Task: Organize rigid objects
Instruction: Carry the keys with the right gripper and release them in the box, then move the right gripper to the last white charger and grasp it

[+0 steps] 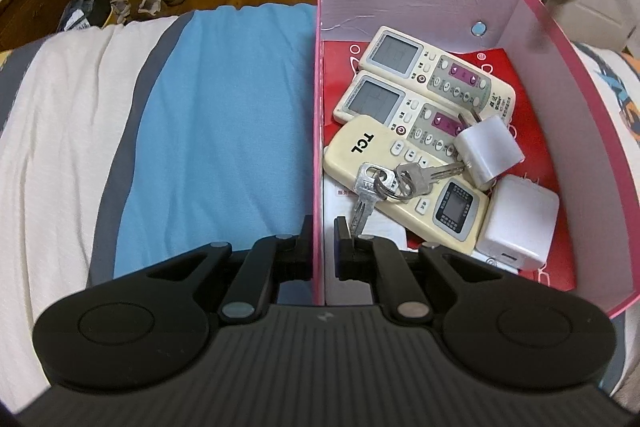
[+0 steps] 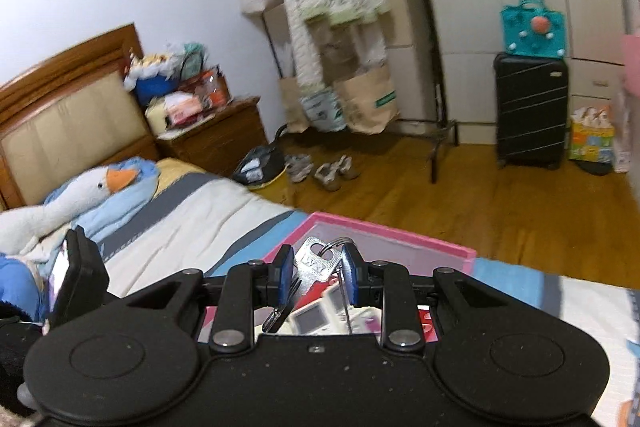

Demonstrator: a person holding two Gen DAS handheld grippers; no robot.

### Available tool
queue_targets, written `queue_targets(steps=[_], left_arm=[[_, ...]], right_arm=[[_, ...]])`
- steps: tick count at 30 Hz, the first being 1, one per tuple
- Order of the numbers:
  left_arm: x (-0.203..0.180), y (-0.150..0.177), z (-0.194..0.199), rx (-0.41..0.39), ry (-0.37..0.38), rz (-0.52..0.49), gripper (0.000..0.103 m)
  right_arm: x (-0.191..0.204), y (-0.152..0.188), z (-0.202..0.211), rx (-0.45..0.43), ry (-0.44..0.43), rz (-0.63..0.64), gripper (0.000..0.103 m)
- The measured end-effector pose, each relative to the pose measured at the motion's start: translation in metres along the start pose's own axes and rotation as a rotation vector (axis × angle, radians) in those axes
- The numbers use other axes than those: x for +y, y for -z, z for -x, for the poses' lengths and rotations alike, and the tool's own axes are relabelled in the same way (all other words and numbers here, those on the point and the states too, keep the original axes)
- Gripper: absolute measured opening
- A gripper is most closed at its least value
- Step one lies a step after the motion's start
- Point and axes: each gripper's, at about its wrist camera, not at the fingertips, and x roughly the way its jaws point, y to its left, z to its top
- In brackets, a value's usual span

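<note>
A pink box (image 1: 580,75) stands on the bed and holds three cream remotes, the nearest marked TCL (image 1: 404,183), two white chargers (image 1: 520,223) and a bunch of keys (image 1: 384,183) lying on the TCL remote. My left gripper (image 1: 324,239) is shut on the box's left wall (image 1: 318,107), one finger on each side. In the right wrist view, my right gripper (image 2: 318,267) is above the box (image 2: 384,231), and a silver key (image 2: 316,263) with its ring sits between the partly closed fingers. A remote (image 2: 320,315) shows below.
The box sits on a bed with a blue, grey and white cover (image 1: 208,131). A goose plush (image 2: 52,203) lies near the headboard. Beyond the bed are a wooden floor, a clothes rack with bags (image 2: 344,27), a nightstand (image 2: 216,135) and a black suitcase (image 2: 530,111).
</note>
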Motion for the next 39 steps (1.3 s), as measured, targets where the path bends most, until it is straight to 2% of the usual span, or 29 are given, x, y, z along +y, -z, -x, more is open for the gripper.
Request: queue_targets(steps=[9,16,18,19,22,29,31,34,37,39], left_arm=[[0.002,0.000,-0.001,-0.005,0.011,-0.010,0.006],[0.006,0.002,-0.001,-0.012,0.032,-0.006,0.006],[0.007,0.001,-0.001,-0.009,0.038,-0.004,0.006],[0.007,0.001,-0.001,-0.005,0.042,-0.002,0.006],[0.006,0.001,-0.001,-0.009,0.038,-0.007,0.006],[0.007,0.000,0.007,-0.030,0.042,0.017,0.006],[0.008,0.000,0.010,-0.036,0.043,0.025,0.006],[0.008,0.000,0.012,-0.045,0.039,0.028,0.005],[0.013,-0.002,0.012,-0.043,0.051,0.027,0.003],[0.018,-0.003,0.011,-0.034,0.072,0.055,0.003]], right_arm=[[0.002,0.014,-0.082,0.209,0.025,-0.107,0.030],[-0.004,0.023,-0.107,0.262,0.226,-0.063,0.031],[-0.005,0.024,-0.100,0.250,0.251,-0.061,0.032],[-0.006,0.023,-0.091,0.238,0.251,-0.082,0.036],[-0.004,0.022,-0.060,0.205,0.212,-0.124,0.038],[-0.005,0.021,0.022,0.154,0.179,-0.043,0.040],[-0.014,0.025,0.038,0.170,0.160,-0.029,0.044],[-0.032,0.042,0.054,0.194,0.130,-0.026,0.045],[-0.047,0.068,0.059,0.216,0.054,0.005,0.045],[-0.050,0.082,0.057,0.266,0.045,0.065,0.045]])
